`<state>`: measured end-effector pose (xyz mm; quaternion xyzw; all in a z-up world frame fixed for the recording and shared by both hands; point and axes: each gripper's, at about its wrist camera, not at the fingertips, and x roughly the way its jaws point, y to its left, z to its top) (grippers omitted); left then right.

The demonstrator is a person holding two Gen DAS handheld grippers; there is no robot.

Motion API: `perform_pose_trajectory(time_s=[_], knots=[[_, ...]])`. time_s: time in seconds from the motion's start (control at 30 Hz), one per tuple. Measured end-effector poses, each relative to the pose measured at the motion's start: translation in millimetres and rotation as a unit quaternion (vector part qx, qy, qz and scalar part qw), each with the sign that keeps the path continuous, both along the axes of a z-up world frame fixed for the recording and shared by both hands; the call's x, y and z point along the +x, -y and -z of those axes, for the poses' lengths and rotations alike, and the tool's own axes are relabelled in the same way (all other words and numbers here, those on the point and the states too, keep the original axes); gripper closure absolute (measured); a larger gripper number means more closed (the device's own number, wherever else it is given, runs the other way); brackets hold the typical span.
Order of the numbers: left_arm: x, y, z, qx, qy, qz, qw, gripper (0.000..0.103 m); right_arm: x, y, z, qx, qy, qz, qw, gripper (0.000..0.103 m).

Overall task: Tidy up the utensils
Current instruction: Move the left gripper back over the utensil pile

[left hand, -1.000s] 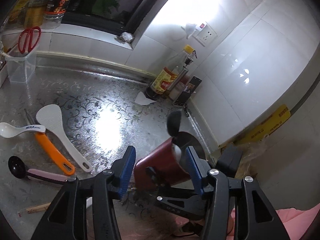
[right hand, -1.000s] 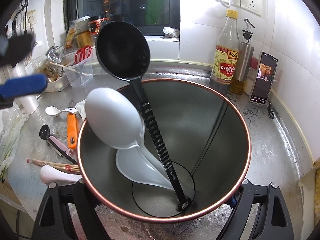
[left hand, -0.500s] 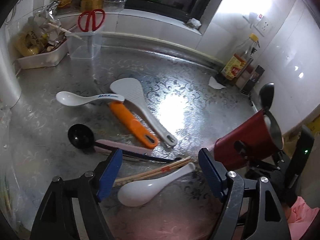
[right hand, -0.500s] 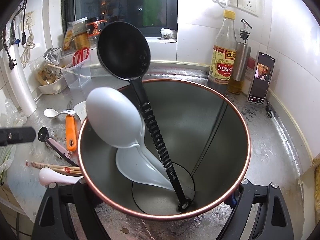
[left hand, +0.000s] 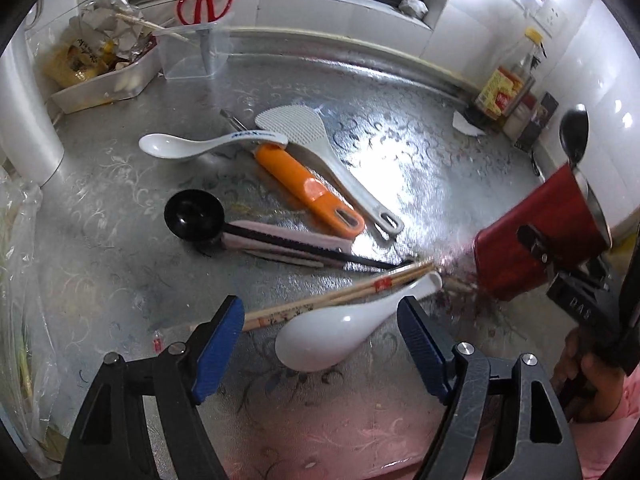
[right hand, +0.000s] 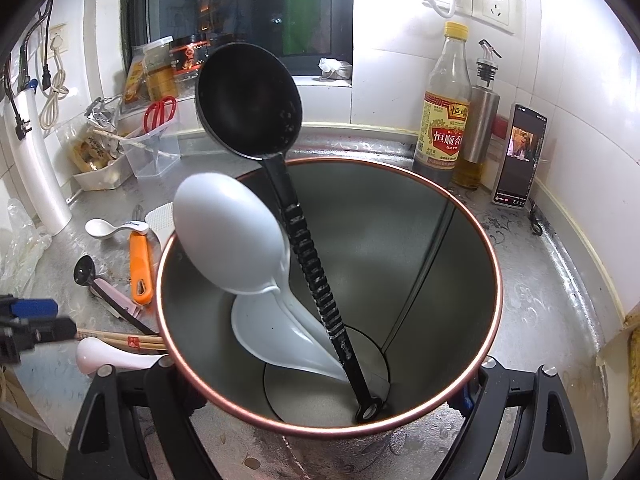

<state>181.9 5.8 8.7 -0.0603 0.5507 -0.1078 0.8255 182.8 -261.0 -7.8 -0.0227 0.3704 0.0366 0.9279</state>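
Observation:
My left gripper (left hand: 320,340) is open and points down at the steel counter; its jaws have just been opening. A white ceramic spoon (left hand: 340,330) lies between the blue pads, untouched, beside wooden chopsticks (left hand: 340,294). Farther back lie a black scoop (left hand: 194,216), an orange-handled peeler (left hand: 304,186), a white rice paddle (left hand: 296,126) and a lettered white spoon (left hand: 192,146). My right gripper (right hand: 326,420) is shut on the red utensil holder (right hand: 440,280), which is tilted. Inside it stand a black ladle (right hand: 248,100) and a large white spoon (right hand: 228,232).
A clear box with red scissors (left hand: 196,52) and a white tray of packets (left hand: 100,76) stand at the back left. Bottles (right hand: 442,120) and a phone (right hand: 520,156) line the back right wall. A plastic bag (left hand: 16,280) hangs at the left edge.
The left gripper swung away from the red holder, down and left over the loose utensils, and its jaws widened. The right gripper and the holder have not moved.

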Motion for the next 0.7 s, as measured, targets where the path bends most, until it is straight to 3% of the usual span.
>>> perform_pose_trajectory(time_s=[0.23,0.37,0.5,0.63,0.7], knots=[[-17,30,10,0.075,-0.003,0.066,0.9950,0.023,3,1,3,0.002,-0.007,0.003,1.000,0.012],[-23,50,14,0.138,0.015,0.102,0.9850,0.023,3,1,3,0.001,-0.007,0.003,1.000,0.012],[-26,66,21,0.205,0.033,0.128,0.9698,0.023,4,2,4,0.002,-0.009,0.003,1.000,0.012],[-25,67,28,0.241,0.031,0.129,0.9615,0.024,4,2,4,0.002,-0.009,0.003,1.000,0.012],[-24,64,28,0.238,0.029,0.125,0.9629,0.033,4,2,4,0.001,-0.009,0.003,1.000,0.012]])
